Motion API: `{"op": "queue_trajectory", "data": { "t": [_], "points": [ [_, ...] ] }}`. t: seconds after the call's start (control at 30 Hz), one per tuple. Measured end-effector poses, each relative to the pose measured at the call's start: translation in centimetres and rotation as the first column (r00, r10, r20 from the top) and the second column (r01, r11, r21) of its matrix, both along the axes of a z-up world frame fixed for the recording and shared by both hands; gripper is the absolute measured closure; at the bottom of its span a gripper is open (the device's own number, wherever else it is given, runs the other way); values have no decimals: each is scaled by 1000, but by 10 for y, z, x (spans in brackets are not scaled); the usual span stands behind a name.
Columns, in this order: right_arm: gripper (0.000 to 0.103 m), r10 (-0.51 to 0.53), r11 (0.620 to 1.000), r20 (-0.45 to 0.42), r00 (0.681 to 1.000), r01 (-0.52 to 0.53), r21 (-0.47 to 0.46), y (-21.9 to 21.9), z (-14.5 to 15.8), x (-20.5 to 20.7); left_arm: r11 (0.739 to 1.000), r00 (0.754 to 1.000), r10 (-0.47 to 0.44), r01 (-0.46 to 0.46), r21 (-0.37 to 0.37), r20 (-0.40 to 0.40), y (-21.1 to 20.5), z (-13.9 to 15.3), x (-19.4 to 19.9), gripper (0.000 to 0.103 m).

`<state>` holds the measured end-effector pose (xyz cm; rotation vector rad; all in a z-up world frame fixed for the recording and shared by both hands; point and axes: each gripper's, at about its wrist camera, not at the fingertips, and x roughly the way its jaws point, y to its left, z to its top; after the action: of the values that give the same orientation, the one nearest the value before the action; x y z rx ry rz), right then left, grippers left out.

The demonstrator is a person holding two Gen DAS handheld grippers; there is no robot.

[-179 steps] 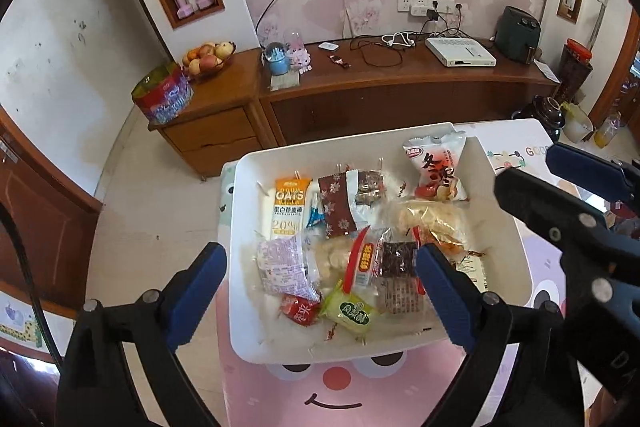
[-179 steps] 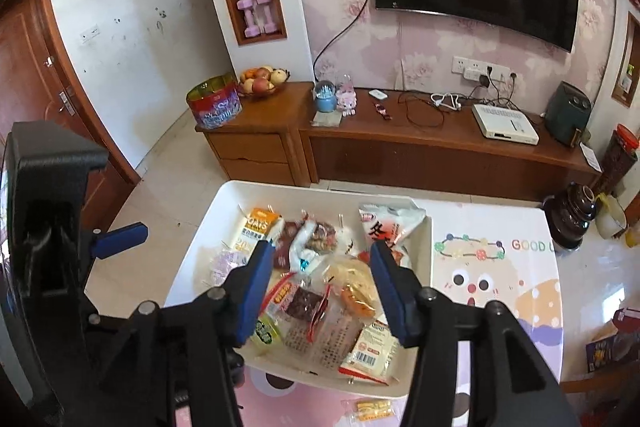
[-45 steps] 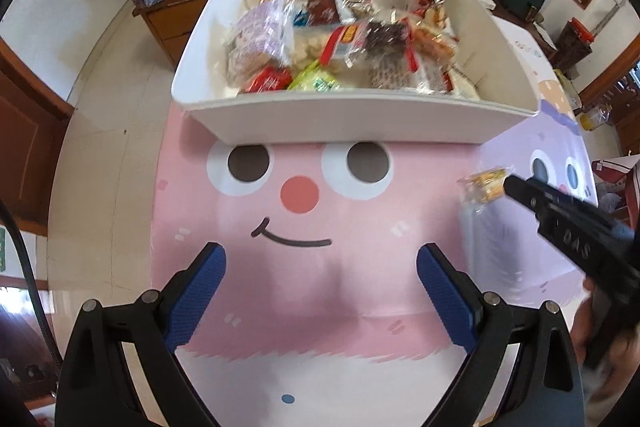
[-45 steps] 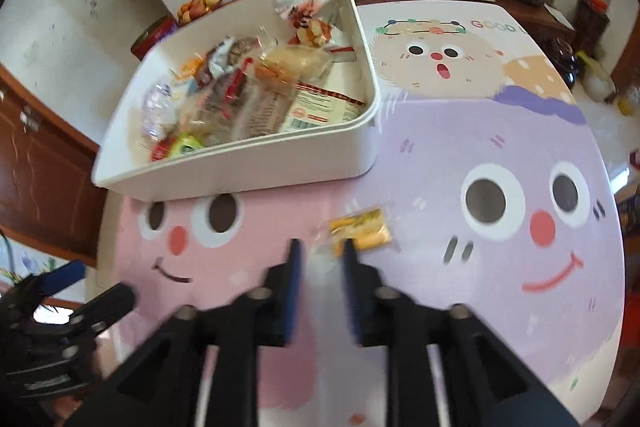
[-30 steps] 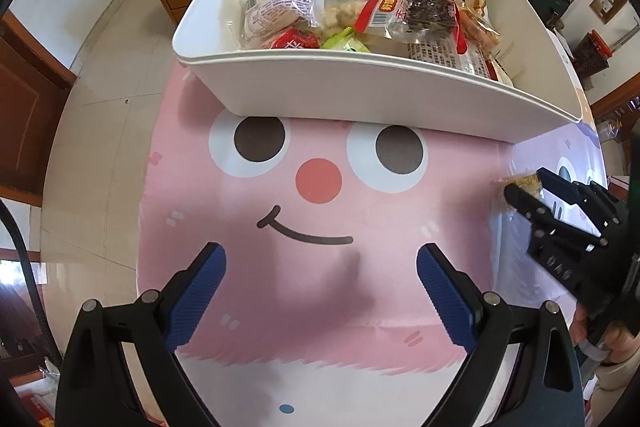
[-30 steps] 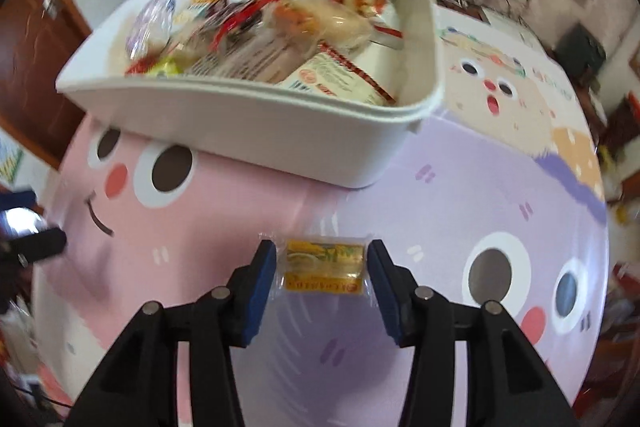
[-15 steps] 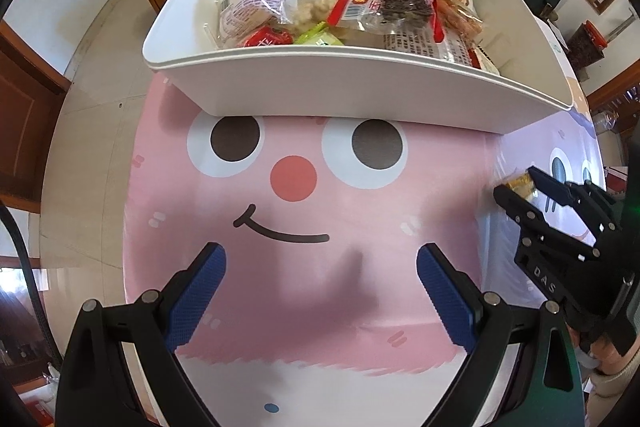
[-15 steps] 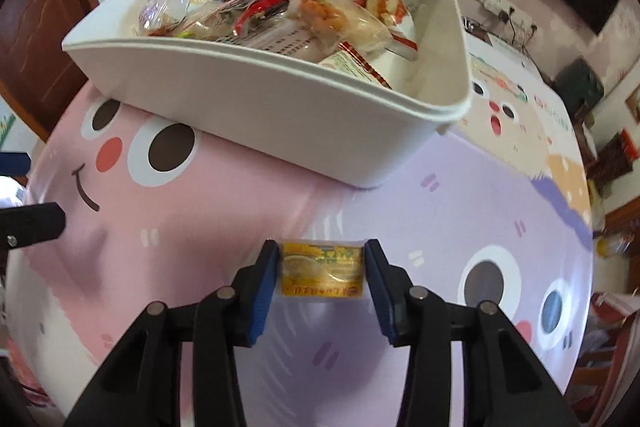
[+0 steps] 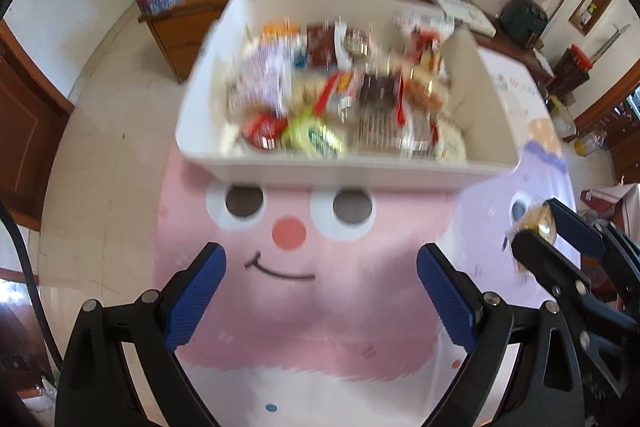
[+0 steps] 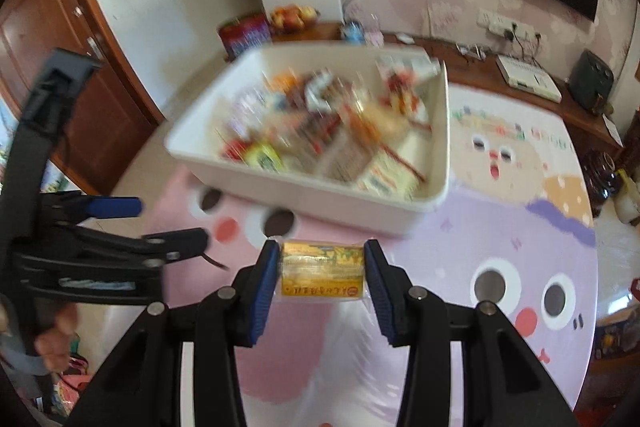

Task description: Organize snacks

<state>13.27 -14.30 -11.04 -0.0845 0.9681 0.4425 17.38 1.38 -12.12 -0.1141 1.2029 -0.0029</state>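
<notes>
Yellow snack packet (image 10: 322, 275), clamped between right hand-held gripper (image 10: 322, 281) pads

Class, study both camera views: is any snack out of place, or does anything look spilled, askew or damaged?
One snack is apart from the rest: a small yellow packet is clamped in the right gripper above the tablecloth, outside the white bin holding the other snacks. Motion blur hides finer damage.

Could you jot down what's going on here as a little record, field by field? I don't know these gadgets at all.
Right tongs: shut on a yellow snack packet, held clear of the table
Left tongs: open, holding nothing
White bin: full of mixed snack packets, on the cartoon-face tablecloth
Likely next: packet goes into the bin
</notes>
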Motion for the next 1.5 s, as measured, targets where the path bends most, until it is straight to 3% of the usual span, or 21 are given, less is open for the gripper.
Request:
{"op": "queue_trajectory", "data": {
  "t": [0.3,0.67,1.0,1.5],
  "points": [
    [59,-26,998,100,995,19,64,14,68,17,998,989,-32,24,54,147,1,65,32,7],
    [58,-121,993,192,974,119,18,27,98,67,996,969,-31,10,88,246,8,102,85,4],
    [51,-191,981,158,969,184,56,24,99,110,997,975,4,-23,79,223,17,91,112,1],
    [50,-206,978,127,970,204,30,20,93,85,998,978,16,-29,61,208,9,91,75,1]
  ]
}}
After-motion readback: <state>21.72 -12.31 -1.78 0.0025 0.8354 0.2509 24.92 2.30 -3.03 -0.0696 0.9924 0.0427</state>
